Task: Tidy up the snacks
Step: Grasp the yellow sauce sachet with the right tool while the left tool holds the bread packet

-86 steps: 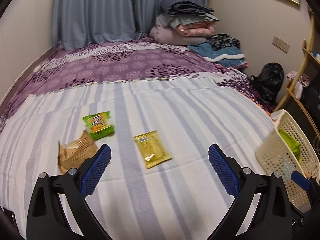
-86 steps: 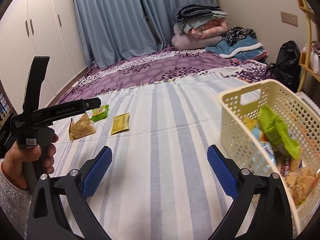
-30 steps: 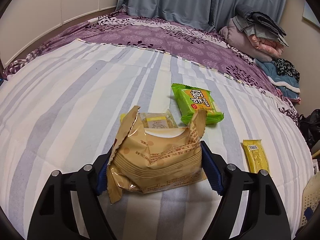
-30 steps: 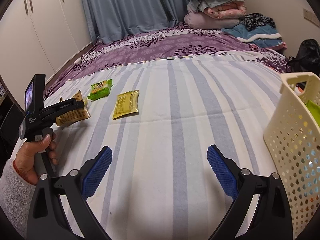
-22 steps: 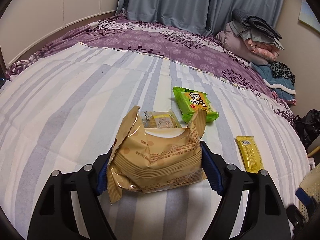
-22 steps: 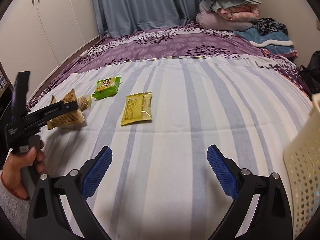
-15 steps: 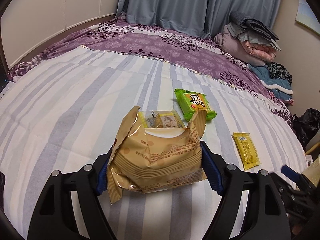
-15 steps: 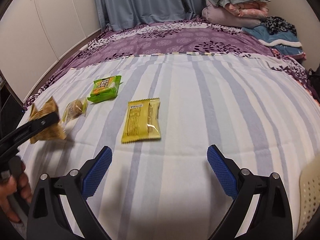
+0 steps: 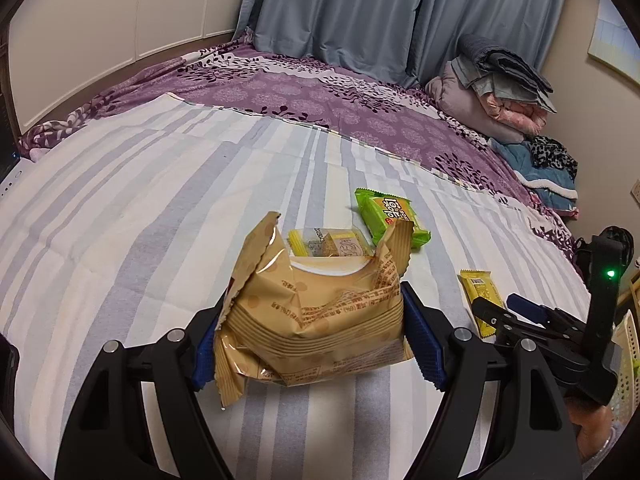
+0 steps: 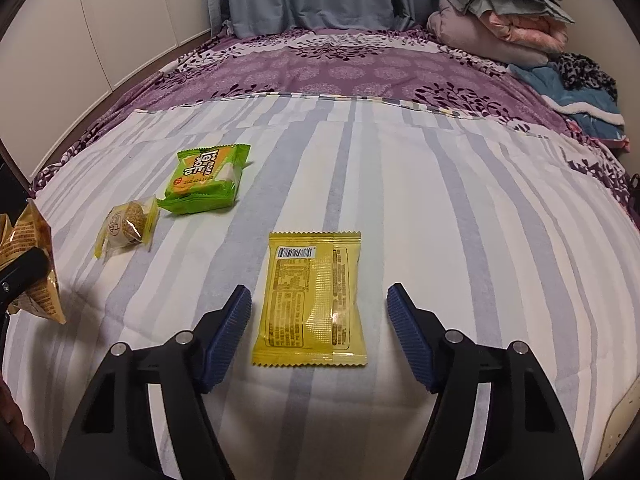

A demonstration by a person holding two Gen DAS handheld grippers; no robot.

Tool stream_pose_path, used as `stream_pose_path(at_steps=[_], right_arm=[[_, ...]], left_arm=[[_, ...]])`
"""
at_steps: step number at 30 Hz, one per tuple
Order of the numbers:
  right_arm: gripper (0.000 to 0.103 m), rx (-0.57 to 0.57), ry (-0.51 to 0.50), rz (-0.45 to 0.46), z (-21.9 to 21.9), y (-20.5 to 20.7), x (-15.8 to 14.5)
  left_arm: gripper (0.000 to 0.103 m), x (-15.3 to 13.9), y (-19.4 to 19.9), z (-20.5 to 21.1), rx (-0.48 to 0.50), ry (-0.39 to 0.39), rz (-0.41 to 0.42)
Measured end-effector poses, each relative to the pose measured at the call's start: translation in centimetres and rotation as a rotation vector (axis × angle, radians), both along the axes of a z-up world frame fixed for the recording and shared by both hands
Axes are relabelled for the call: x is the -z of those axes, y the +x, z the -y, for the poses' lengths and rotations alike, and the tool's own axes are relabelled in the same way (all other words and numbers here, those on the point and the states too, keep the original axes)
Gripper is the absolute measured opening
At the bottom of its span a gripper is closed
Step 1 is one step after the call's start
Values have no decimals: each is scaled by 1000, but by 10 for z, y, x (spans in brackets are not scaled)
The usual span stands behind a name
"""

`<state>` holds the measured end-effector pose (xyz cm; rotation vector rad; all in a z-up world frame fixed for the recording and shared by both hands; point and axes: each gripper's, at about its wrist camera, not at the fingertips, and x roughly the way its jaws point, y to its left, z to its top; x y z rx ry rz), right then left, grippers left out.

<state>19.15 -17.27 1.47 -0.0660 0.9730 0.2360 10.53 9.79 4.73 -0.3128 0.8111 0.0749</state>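
Note:
My left gripper point(image 9: 314, 342) is shut on a tan snack bag point(image 9: 316, 320) and holds it above the striped sheet. The same bag shows at the left edge of the right wrist view point(image 10: 28, 248). My right gripper point(image 10: 318, 312) hangs low over a flat yellow packet point(image 10: 308, 264). Its jaws are closing, one on each side of the packet, and the pads point(image 10: 230, 320) are still clear of it. Further back lie a green packet point(image 10: 206, 178) and a small clear-wrapped cookie point(image 10: 128, 224). The left wrist view also shows the right gripper point(image 9: 498, 304) over the yellow packet point(image 9: 480, 292).
A cream perforated basket point(image 9: 626, 352) stands at the right edge of the bed. Folded bedding point(image 10: 504, 20) is piled at the far right on the purple bedspread point(image 10: 360, 64). White cupboard doors point(image 10: 100, 20) line the left side and blue curtains point(image 9: 380, 12) hang behind.
My right gripper has swept left and down to the yellow packet, and its jaws have narrowed around it. The left gripper has risen a little with the tan bag.

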Motion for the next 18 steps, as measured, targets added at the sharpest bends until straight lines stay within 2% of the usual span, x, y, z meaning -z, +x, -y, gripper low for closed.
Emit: stream_pose_path(at_steps=[4,9,18], right_arm=[[63,1,-26,-2,-2,6,3],[49,4,-39,6,-1,7,2],[47,8,-21,19,7,-6,-4]], left_arm=[[78,0,0,1,6,-4,-1],[78,-1,0,4,16,-8,2],[78,-7,-4,9,27,-4,13]])
